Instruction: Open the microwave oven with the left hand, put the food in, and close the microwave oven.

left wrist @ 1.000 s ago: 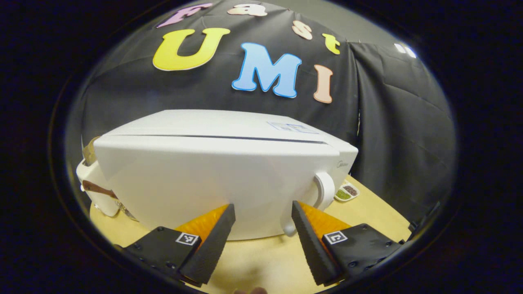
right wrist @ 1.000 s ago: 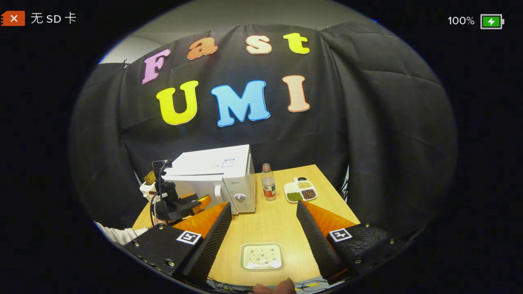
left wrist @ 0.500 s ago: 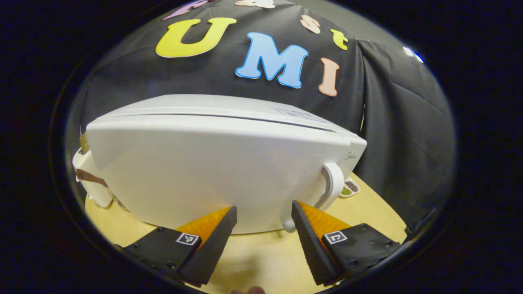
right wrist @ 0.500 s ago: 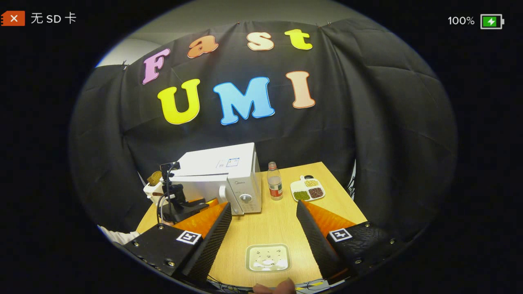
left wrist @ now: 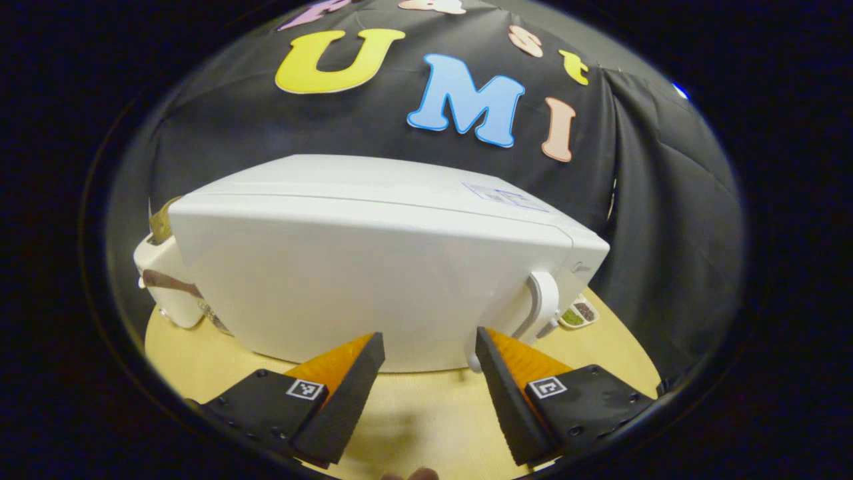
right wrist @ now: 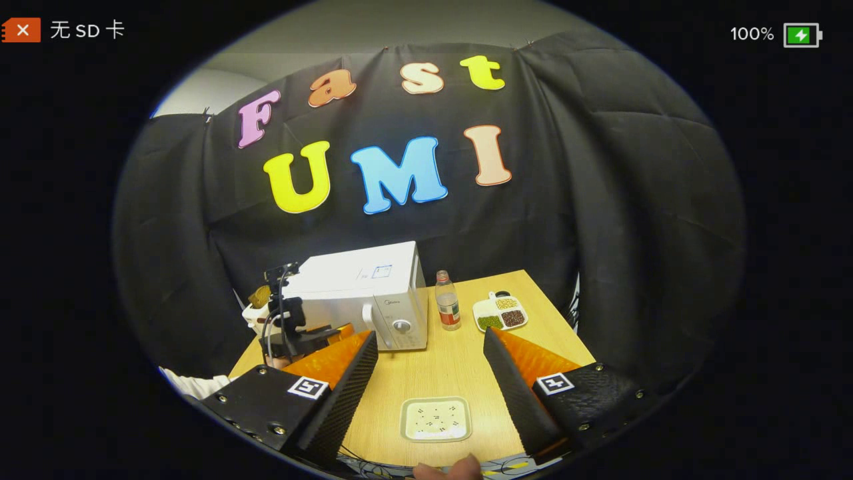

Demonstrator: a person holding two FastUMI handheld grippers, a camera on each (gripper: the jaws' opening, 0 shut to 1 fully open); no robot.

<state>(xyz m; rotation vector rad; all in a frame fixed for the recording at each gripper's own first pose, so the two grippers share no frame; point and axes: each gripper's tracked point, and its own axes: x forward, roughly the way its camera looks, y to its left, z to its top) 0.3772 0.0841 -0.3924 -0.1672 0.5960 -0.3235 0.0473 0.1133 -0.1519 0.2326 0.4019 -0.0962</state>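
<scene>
The white microwave [left wrist: 373, 267] stands close in front of my left gripper [left wrist: 426, 347], its door facing me and looking shut. The door's curved handle [left wrist: 543, 303] is just above and right of my right-hand finger [left wrist: 500, 380]. My left gripper is open and holds nothing. In the right gripper view the microwave [right wrist: 373, 293] sits at the table's far left, with the left gripper [right wrist: 313, 337] before its door. My right gripper [right wrist: 430, 340] hangs open above a pale square tray of food [right wrist: 434, 420] near the table's front edge.
A clear bottle [right wrist: 448, 308] stands right of the microwave, and a divided dish of beans [right wrist: 500, 313] lies beyond it. A white appliance [left wrist: 163, 280] sits left of the microwave. A sleeve [right wrist: 190, 383] shows at the wooden table's [right wrist: 460, 360] left edge.
The dark gap along the door's top edge has thinned to a faint seam. The left gripper has shifted a little along the door. The right gripper has barely drifted over the tray.
</scene>
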